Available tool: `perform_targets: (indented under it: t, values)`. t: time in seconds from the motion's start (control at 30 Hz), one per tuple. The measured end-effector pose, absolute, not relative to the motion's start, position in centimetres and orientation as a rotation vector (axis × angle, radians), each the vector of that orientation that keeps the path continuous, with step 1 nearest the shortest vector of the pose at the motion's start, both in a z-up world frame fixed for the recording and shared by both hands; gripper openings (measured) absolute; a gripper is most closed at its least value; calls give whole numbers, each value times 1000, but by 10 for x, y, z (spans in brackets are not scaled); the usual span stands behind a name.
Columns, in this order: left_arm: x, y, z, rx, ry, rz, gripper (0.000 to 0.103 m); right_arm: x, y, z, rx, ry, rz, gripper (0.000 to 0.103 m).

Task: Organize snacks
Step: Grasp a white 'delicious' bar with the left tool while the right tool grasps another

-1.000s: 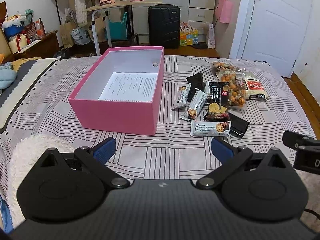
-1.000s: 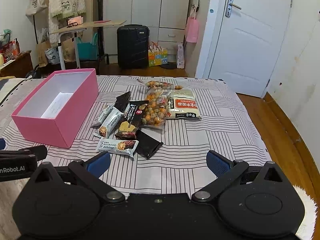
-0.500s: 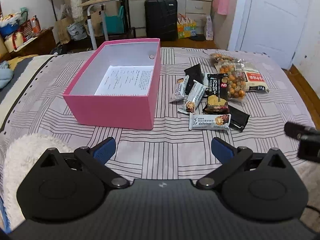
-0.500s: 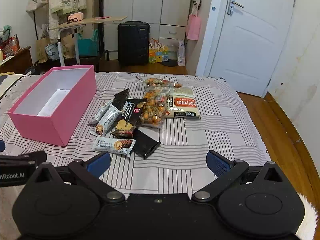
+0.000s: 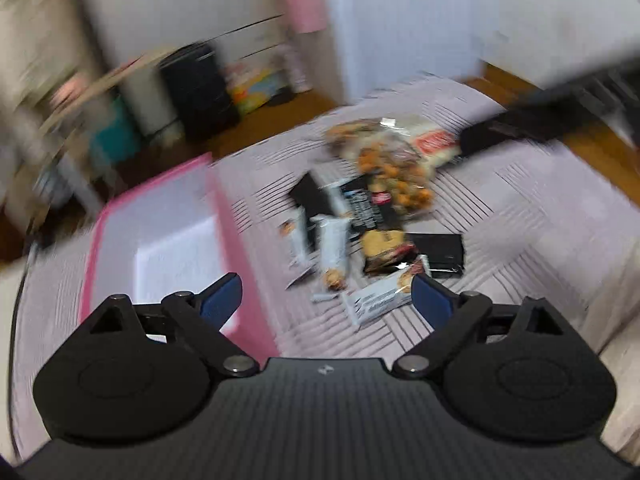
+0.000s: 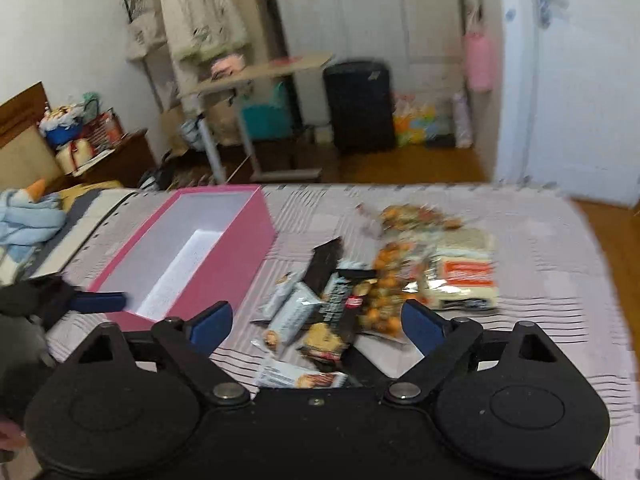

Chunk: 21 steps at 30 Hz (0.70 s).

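Your pink box (image 6: 224, 248), rectangular, holds only a white sheet. Crinkly snack packets (image 6: 344, 300) lie beside it on the striped bed (image 6: 540, 280). Both grippers' fingers are closing, nothing between them.

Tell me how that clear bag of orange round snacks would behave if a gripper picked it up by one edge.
The clear bag of orange snacks would probably sag, since it looks soft and loosely filled. The round pieces would likely shift downward. Its glossy film may slip between the pads.

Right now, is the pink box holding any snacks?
No. The pink box shows only its white inside; the snacks all lie beside it on the striped bedspread.
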<state>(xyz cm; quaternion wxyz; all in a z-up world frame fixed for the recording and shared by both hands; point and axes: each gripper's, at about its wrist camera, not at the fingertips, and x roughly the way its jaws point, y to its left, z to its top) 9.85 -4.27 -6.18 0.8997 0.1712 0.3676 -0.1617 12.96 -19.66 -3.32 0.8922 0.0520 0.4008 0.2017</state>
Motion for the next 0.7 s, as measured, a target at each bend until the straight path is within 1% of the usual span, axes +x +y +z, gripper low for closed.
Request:
perform_targets:
  t: [0.03, 0.07, 0.1, 0.17, 0.23, 0.37, 0.47, 0.63, 0.7]
  values:
    - [106, -50, -69, 390, 775, -378, 86, 144, -196, -39, 144, 874, 440, 88]
    - [112, -58, -76, 412, 789, -430, 85, 158, -195, -47, 177, 915, 470, 85]
    - [119, -64, -84, 410, 799, -478, 84, 170, -193, -55, 197, 954, 493, 84]
    - [131, -73, -99, 376, 835, -552, 84, 192, -184, -77, 211, 1022, 543, 77]
    - [143, -82, -120, 357, 882, -581, 84, 208, -176, -100, 235, 1098, 555, 73]
    - [157, -91, -152, 411, 889, -640, 84, 240, -165, -141, 263, 1206, 570, 71]
    - [171, -86, -170, 404, 907, -696, 84, 258, -166, -162, 323, 1245, 598, 71]
    - [190, -69, -189, 338, 965, -643, 84, 262, -156, -176, 366, 1276, 644, 69]
    - [194, -68, -191, 311, 1000, -645, 84, 258, -155, -184, 444, 1287, 624, 69]
